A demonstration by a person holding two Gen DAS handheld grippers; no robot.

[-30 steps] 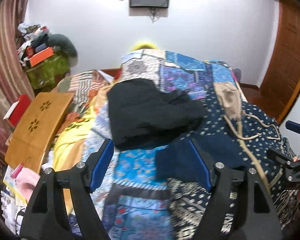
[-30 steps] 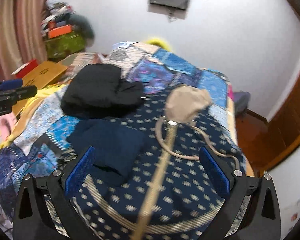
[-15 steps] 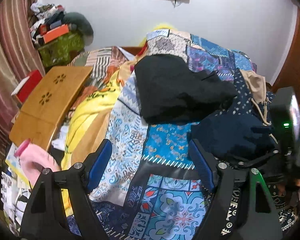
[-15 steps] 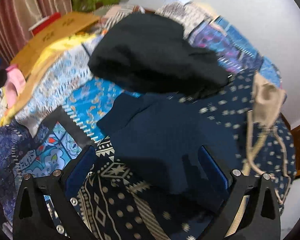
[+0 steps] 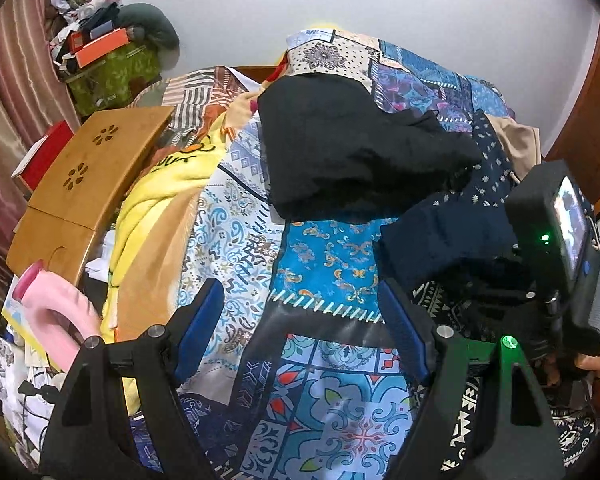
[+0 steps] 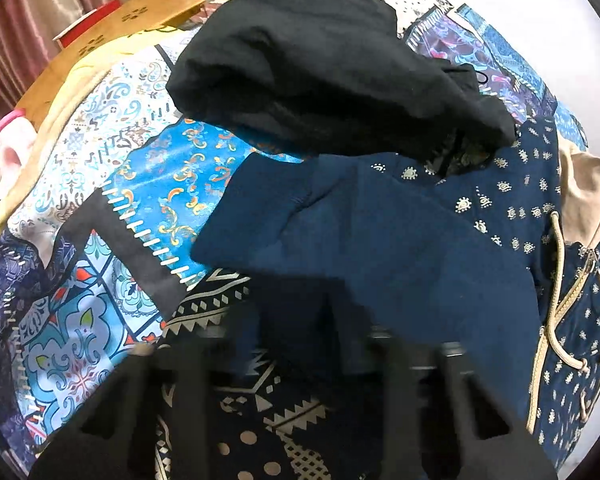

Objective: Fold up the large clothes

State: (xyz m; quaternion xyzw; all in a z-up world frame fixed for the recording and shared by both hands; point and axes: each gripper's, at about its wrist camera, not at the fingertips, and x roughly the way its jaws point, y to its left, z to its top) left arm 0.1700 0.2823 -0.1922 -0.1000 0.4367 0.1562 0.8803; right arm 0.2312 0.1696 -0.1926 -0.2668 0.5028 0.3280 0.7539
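Observation:
A plain navy garment (image 6: 380, 240) lies crumpled on the patchwork bedspread (image 6: 80, 320). A black garment (image 6: 320, 68) is bunched just beyond it. To the right spreads a navy dotted garment (image 6: 520, 200) with beige trim and cord. My right gripper (image 6: 300, 336) points steeply down at the navy garment's near edge. Its jaws are blurred and closing, with a fold of that cloth between them. In the left wrist view its camera body (image 5: 556, 240) hangs over the navy garment (image 5: 440, 232). My left gripper (image 5: 300, 320) stands open over the bare bedspread (image 5: 332, 264), left of the garment, holding nothing.
A wooden lap table (image 5: 88, 176) leans at the bed's left side beside a yellow blanket (image 5: 160, 200) and a pink item (image 5: 52, 312). Boxes and clutter are stacked on a green cover (image 5: 108, 64) in the far corner. A wooden door (image 5: 596, 120) stands at the right.
Both grippers came down toward the bed. The right one tipped over the navy garment, and its jaws went from wide open to closing on the cloth. It now shows in the left view.

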